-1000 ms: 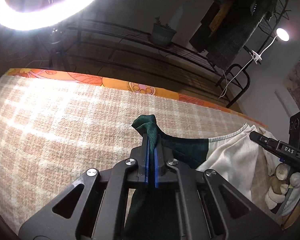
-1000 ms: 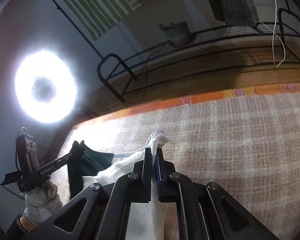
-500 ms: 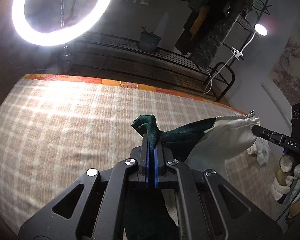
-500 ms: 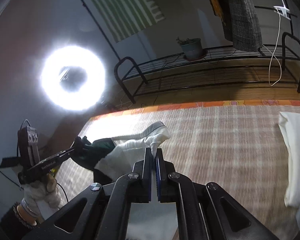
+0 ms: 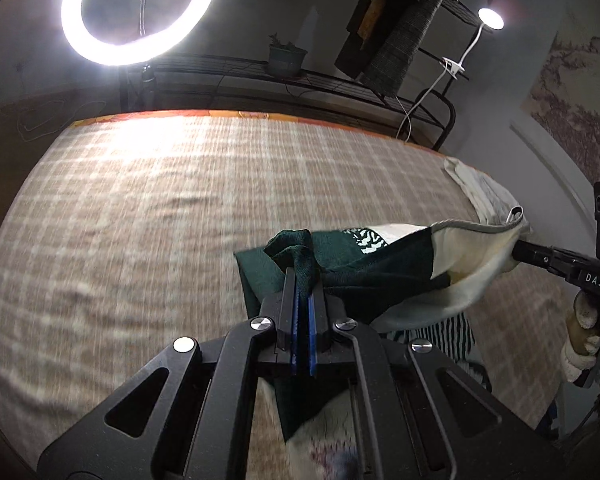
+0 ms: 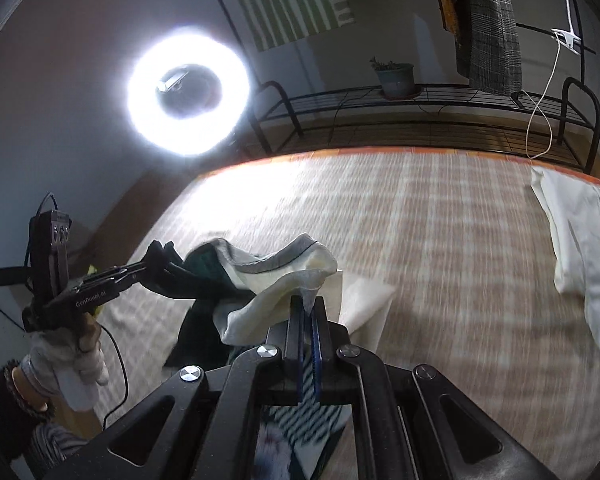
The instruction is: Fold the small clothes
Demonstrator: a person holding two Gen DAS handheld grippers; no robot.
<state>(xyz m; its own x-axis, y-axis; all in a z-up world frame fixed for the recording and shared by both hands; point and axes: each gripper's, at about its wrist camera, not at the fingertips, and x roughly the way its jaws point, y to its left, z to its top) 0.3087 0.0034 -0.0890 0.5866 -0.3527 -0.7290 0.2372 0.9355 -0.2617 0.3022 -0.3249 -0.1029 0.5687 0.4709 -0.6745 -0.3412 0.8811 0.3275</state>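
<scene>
Green-and-cream shirt point(image 5: 384, 268) hangs stretched above the checked blanket point(image 5: 140, 216), betw. both tools. Left gripper point(image 5: 302, 280) clamped on its green corner, right gripper point(image 6: 308, 304) clamped on cream corner. White cloth point(image 6: 580, 240) lies at blanket's right edge.

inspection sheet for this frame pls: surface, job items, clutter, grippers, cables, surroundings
Surface: plaid bedcover, orange border at far edge.
Job's things: green-and-cream garment lifted off the cover; white garment lying at the right.
Clutter: nothing seen.
Grippers: left gripper shut on the green corner; right gripper shut on the cream corner.
Cables: white lamp cord; black lead by the left hand.
Surroundings: ring light, black rack, potted plant, hanging clothes.
</scene>
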